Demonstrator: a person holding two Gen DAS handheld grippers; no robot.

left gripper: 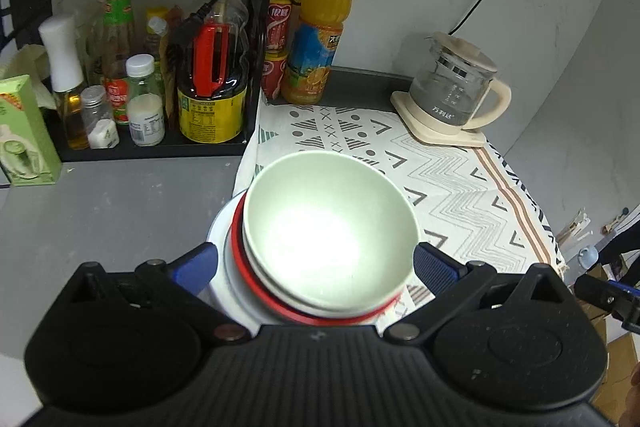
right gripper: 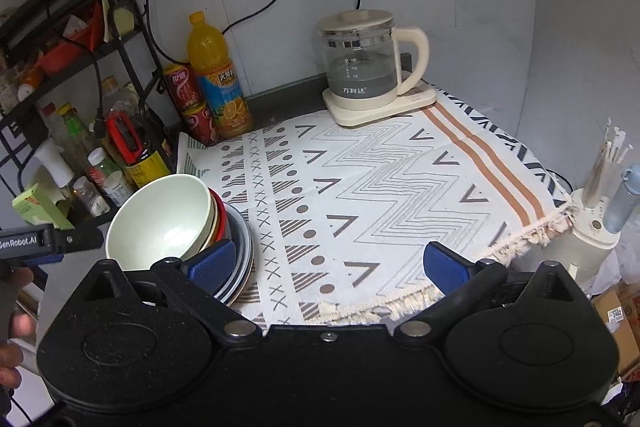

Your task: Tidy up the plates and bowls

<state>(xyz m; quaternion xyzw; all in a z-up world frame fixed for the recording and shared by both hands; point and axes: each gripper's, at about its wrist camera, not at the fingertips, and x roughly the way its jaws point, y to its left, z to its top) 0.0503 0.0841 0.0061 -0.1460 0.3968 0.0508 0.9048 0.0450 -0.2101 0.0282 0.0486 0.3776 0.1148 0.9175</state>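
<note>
**On the counter's left edge: one stack of bowls and plates**

At the near-left corner of the patterned cloth (right gripper: pixel 400 187), partly over the grey counter (left gripper: pixel 100 219), stands the stack.

- Pale green bowl (left gripper: pixel 330 227): topmost, upright, mouth open to the light; nested in the bowls beneath.
- Red bowl (right gripper: pixel 219 205): only its rim shows under the green one, with a cream rim between them.
- Plates (right gripper: pixel 242 247): several, grey-blue and white, forming the base; their rims stick out past the bowls on the cloth side.
- Left gripper (left gripper: pixel 314 265): spread wide, blue pads either side of the stack's near half; whether a pad touches the crockery cannot be told. Nothing is clamped.
- Right gripper (right gripper: pixel 328 265): also spread wide, holding nothing. Its left pad sits in front of the plate rims; its right pad hangs over the fringe of the cloth.

Other items, none in the stack:

- Glass kettle (right gripper: pixel 364 63): cream lid and handle, on its cream base at the far right corner of the cloth.
- Orange drink bottle (left gripper: pixel 318 35): upright against the wall, beside two stacked red cans (left gripper: pixel 276 47).
- Black rack (left gripper: pixel 152 147): left of the cloth, holding a dark oil bottle (left gripper: pixel 212 83) with red handle and assorted smaller condiment bottles.
- Green carton (left gripper: pixel 24 135): at the rack's left end.
</note>
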